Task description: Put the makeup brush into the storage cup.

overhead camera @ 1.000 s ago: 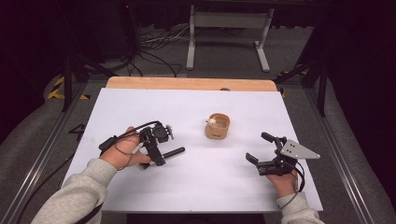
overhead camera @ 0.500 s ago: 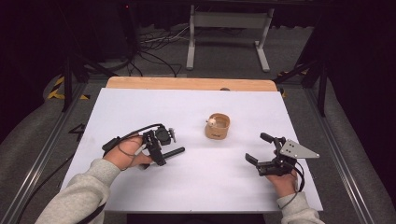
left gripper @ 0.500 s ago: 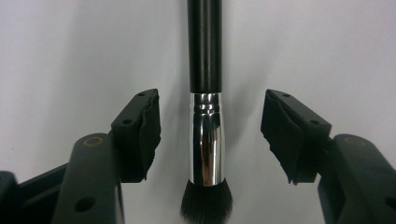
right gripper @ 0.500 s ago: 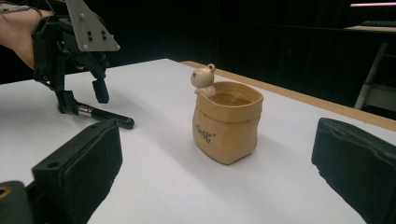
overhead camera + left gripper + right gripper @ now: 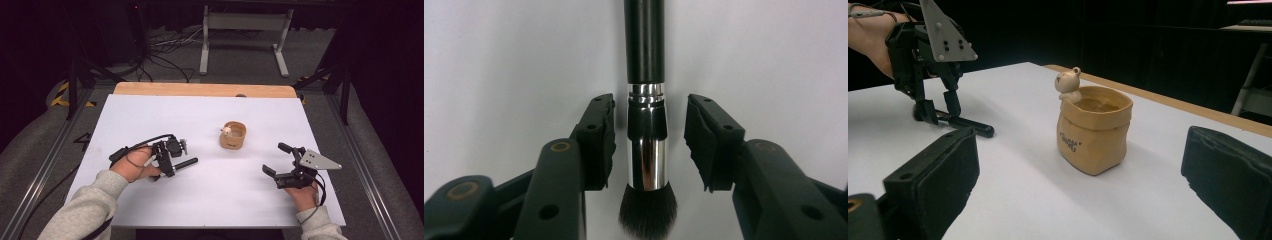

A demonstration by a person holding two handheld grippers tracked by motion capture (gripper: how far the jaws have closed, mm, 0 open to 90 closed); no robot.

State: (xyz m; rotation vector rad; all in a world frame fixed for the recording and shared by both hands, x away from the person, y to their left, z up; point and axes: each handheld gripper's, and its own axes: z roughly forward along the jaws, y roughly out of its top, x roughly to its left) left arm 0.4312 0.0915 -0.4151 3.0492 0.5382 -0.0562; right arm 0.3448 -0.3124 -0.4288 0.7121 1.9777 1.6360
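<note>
In your left claw's (image 5: 647,130) own view, the top edge cut off the black handle of the makeup brush (image 5: 647,150), and the bottom edge clipped its bristle tips. From above, your left hand (image 5: 134,164) covered the brush head, so you saw just the handle end. The print on the tan bag-shaped cup (image 5: 1093,131) was too small to read. Your right claw's (image 5: 281,162) far pad ran off the right edge of its own view. Whether the cup held anything stayed hidden by its rim.
</note>
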